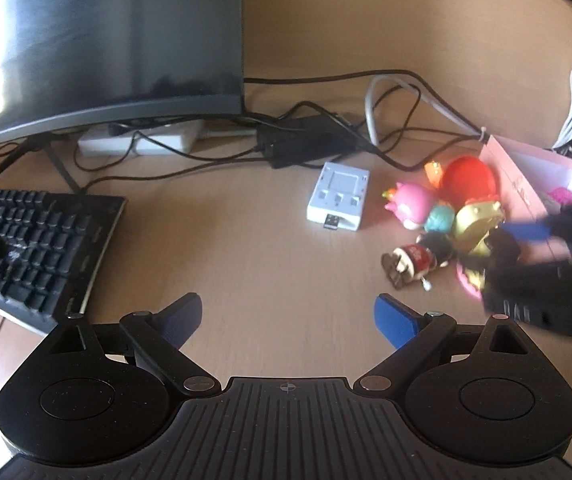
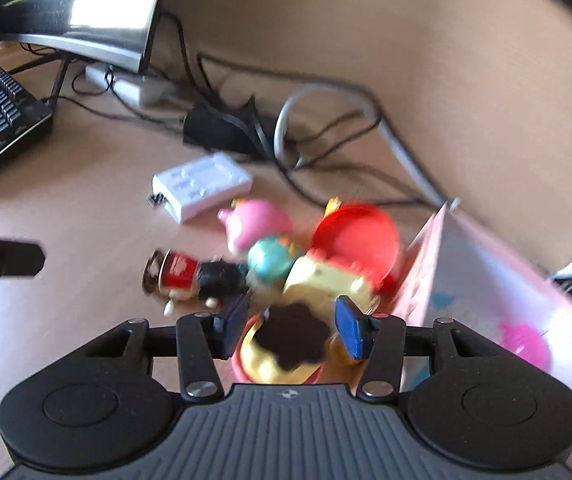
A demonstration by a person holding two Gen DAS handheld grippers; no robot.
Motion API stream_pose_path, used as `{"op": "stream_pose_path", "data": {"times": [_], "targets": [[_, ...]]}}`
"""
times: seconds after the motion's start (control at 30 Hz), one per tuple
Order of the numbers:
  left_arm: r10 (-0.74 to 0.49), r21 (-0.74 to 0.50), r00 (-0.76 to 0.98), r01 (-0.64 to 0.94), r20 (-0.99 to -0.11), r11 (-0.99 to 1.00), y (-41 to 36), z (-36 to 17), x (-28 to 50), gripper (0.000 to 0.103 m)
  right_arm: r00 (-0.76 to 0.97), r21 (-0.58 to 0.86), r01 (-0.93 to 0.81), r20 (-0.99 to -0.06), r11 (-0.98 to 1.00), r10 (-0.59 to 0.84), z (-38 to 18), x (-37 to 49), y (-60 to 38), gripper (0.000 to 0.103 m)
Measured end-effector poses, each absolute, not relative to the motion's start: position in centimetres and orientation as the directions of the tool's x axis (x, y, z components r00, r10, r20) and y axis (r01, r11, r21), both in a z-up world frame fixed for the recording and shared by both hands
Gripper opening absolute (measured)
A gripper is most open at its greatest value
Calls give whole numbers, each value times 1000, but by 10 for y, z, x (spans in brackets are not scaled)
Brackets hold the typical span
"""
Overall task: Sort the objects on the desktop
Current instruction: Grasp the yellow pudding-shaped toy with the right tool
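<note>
The right tool [image 2: 290, 330] is low over a pile of small toys. Its two blue pads sit on both sides of a yellow toy with a dark brown top [image 2: 292, 340]. The picture is blurry, so I cannot tell if the pads press the toy or just stand beside it.

The left tool [image 1: 288, 320] is spread wide with nothing in it, above bare worktop [image 1: 245, 272].

Just past the yellow toy lies a little doll in a red coat [image 2: 183, 276], flat on its side. Next come a teal toy [image 2: 271, 260], a pink toy [image 2: 253, 222] and a big red round toy [image 2: 356, 236], all bunched close together. A pink box [image 2: 482, 280] stands right beside the pile, with something pink inside.

A bit farther is a white flat gadget [image 1: 338, 196]. Behind it are tangled black cables [image 1: 326, 128]. Far left are a black keyboard [image 1: 25, 248] and a dark screen [image 1: 97, 36].
</note>
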State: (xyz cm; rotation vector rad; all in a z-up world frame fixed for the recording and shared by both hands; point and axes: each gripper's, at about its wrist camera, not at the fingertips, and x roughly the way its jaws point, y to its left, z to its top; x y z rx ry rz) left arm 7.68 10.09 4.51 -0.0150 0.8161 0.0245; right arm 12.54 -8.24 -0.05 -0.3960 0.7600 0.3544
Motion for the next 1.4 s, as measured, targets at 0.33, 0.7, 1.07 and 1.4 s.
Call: {"op": "stream_pose_path", "data": {"times": [0.33,0.7,1.07,1.4], "targets": [[-95,-73,604,60,-791,996,33,23,126,97,580,-58,-503,-762,862,288,22,41,-132,55],[16,94,620,93,-784,991,17,16,134,97,609,-61,-401,-763,914,216,20,49,-154,57],[50,13,600,-66,-798,998,98,24,99,97,587,23,-458,-743,889,321,14,94,-120,68],[-111,-124,585,19,-803,992,51,34,127,97,567,14,-457,-765,889,303,1,93,-112,42]]}}
